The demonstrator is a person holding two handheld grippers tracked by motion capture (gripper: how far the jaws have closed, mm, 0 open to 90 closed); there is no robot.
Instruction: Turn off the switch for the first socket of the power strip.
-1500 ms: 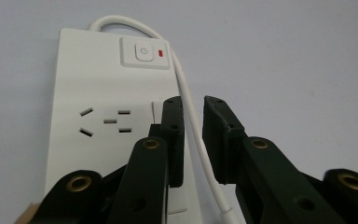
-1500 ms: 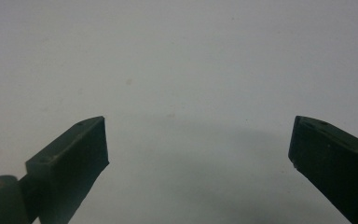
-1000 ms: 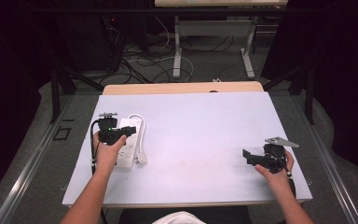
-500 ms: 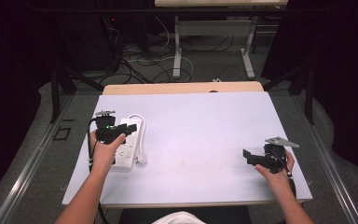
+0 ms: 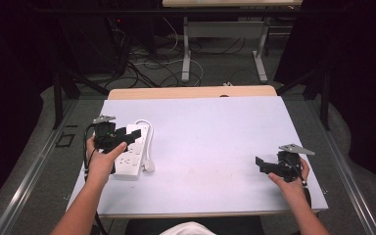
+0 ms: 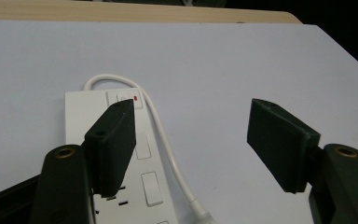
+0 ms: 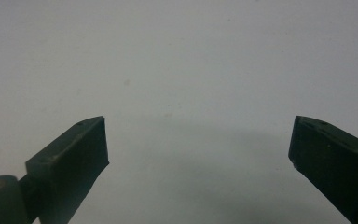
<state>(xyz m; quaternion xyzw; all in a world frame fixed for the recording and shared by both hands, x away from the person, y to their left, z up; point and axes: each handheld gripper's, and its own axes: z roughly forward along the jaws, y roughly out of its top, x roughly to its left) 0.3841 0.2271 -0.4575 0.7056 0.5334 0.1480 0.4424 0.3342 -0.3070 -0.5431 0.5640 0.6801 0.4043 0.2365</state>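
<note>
The white power strip point(image 6: 121, 158) lies flat near the left edge of the table point(image 5: 205, 142), and the left gripper point(image 6: 191, 140) hangs just above it with its jaws wide apart. One jaw is over the row of sockets and the other is over bare table, with the strip's white cable point(image 6: 168, 144) running between them. Nothing is gripped. The jaws stand this wide, I judge, so that they can come down around the body of the strip or its cable. The red switch light point(image 6: 134, 98) at the far end of the strip is on the side away from the hand, so the gripper approaches from the socket end.

In the high view the left gripper point(image 5: 122, 137) is above the strip point(image 5: 132, 154), which lies lengthwise away from the person. The right gripper point(image 5: 262, 165) is well apart, low over the right side of the table. Its jaws are also open and hold nothing. It seems to wait there, out of the way, while the left hand point(image 5: 100, 159) works.
</note>
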